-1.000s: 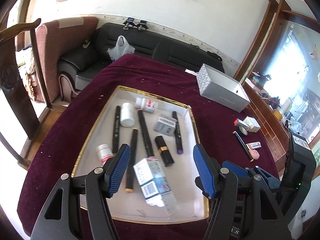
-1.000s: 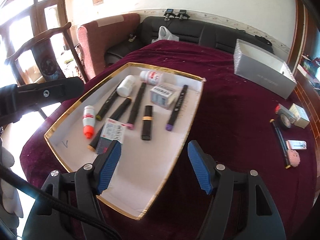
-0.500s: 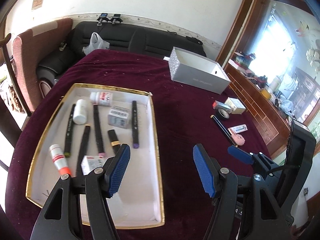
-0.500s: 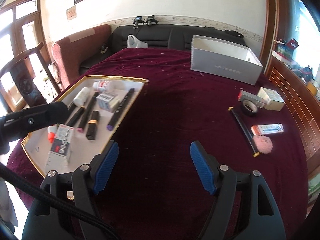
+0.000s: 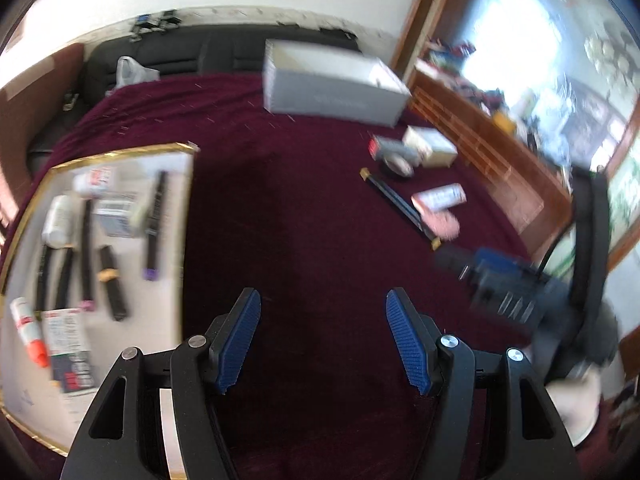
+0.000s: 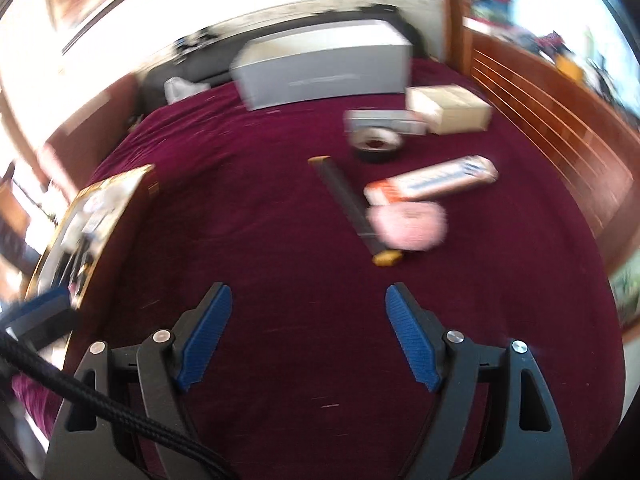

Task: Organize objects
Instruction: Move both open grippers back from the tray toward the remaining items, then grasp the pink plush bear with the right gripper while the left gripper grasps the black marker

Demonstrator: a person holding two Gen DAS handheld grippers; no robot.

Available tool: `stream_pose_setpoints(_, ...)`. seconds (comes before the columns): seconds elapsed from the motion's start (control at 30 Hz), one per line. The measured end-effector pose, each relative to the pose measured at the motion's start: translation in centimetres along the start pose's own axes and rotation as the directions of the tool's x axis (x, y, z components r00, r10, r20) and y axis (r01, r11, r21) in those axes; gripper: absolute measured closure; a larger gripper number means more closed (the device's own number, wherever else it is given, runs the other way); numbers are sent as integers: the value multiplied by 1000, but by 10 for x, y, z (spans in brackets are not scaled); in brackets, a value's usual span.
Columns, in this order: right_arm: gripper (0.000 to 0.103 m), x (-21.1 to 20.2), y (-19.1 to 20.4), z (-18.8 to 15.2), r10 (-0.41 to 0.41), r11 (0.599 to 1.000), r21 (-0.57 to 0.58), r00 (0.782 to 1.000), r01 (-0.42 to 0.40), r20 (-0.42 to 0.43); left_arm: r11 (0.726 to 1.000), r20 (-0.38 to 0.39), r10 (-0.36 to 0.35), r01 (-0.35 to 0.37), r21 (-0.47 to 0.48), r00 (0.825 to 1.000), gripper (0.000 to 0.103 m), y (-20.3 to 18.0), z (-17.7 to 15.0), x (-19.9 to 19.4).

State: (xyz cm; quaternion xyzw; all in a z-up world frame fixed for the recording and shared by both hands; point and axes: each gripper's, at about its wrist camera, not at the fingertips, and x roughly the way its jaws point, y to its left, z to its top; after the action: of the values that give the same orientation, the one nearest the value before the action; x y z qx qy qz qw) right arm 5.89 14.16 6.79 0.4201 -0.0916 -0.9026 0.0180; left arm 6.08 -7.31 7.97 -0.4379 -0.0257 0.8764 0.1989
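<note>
Left tool (image 5: 322,340) spread, empty, tilted down over cloth (image 5: 304,216); right tool (image 6: 306,338) just widening, empty, tilted down.

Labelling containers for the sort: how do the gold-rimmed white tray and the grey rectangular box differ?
The gold-rimmed white tray is shallow and wide; the grey rectangular box is deep with tall walls. The tray holds markers, small bottles and cartons; what the box contains cannot be seen. The tray lies at the table's left side, the box at its far edge near the black sofa. Both are open-topped and rest on the maroon velvet cloth.
</note>
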Motion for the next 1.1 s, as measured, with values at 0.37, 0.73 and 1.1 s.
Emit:
stream_pose_setpoints(0.37,23,0,-121,35,135,924,356,990,-139,38,999,-105,-25,27,21,994,44,-11,-18,58)
stream_pose_setpoints(0.73,24,56,-99,50,46,963,267,996,-23,-83,995,-80,4,4,101,997,23,-21,-29,66)
stream_pose_setpoints(1.1,52,74,-71,47,-60,987,144,994,73,-94,975,-127,79,-50,219,989,2,-46,-31,79)
